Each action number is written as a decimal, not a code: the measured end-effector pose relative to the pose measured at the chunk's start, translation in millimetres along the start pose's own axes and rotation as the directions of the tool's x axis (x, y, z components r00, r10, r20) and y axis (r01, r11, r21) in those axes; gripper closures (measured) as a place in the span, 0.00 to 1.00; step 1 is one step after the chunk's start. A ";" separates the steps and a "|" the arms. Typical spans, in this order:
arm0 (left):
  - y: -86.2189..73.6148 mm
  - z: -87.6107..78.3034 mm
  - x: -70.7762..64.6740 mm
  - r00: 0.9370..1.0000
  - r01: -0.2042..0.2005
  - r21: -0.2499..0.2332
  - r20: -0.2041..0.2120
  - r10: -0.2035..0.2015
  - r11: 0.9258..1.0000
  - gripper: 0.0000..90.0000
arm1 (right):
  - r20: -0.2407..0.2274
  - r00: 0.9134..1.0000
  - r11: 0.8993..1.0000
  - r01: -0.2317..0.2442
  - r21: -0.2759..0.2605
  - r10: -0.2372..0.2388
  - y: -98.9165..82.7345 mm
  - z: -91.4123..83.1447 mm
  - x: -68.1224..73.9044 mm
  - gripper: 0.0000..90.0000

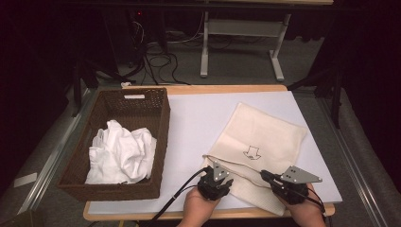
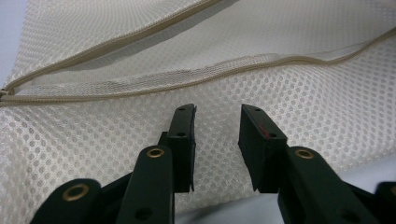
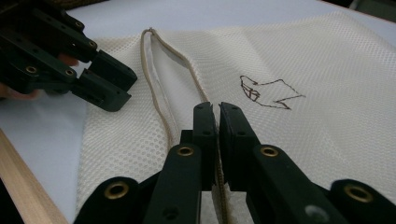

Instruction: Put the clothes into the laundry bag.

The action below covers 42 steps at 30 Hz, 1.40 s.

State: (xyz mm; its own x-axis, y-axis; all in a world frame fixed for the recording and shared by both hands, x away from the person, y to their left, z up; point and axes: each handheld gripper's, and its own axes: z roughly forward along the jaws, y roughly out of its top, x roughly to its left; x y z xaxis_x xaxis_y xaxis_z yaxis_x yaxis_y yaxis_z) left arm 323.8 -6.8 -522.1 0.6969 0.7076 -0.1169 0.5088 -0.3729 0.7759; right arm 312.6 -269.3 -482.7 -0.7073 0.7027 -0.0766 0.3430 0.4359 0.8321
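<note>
The cream mesh bag (image 1: 263, 142) lies flat on the right half of the white worktop (image 1: 198, 118), with its zipper edge (image 2: 196, 79) at the near side. The right gripper (image 3: 215, 109) has its jaws closed, pinching the zipper edge. The left gripper (image 2: 215, 135) holds its jaws partly open over the mesh, gripping nothing. A wicker basket (image 1: 156, 137) with white cloth (image 1: 122, 151) stands at the left.

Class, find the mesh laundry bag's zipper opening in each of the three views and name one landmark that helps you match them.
High view: the zipper opening runs along the mesh bag's near edge, between the left gripper and right gripper.
Left gripper view: it crosses the upper half as a gaping slit, above the jaws.
Right gripper view: it runs from upper left down to the shut jaws.
Shared landmark: the beige zipper tape.
</note>
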 end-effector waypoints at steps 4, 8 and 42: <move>-1.1 -3.0 0.9 1.000 0.008 -0.023 0.004 -0.008 1.000 0.69 | 0.011 1.000 1.000 0.010 0.029 -0.011 1.0 9.1 0.5 0.87; -1.1 -10.6 2.2 1.000 0.011 -0.050 0.001 -0.011 0.999 0.66 | 0.007 1.000 0.998 0.026 0.061 -0.027 2.3 19.7 0.7 0.80; 28.0 -137.6 26.7 0.967 -0.089 -0.333 -0.256 0.000 0.939 0.15 | 0.006 0.999 0.999 -0.048 0.001 0.048 10.0 17.2 -9.8 0.98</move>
State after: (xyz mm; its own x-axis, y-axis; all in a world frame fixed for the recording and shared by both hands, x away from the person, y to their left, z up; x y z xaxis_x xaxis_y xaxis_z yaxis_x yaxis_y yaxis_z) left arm 287.1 84.2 -418.2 0.5444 0.8375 0.0461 0.2475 -0.2129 0.9452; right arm 333.6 -262.1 -483.1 -0.6864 0.7261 -0.0403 0.3768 0.4025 0.8343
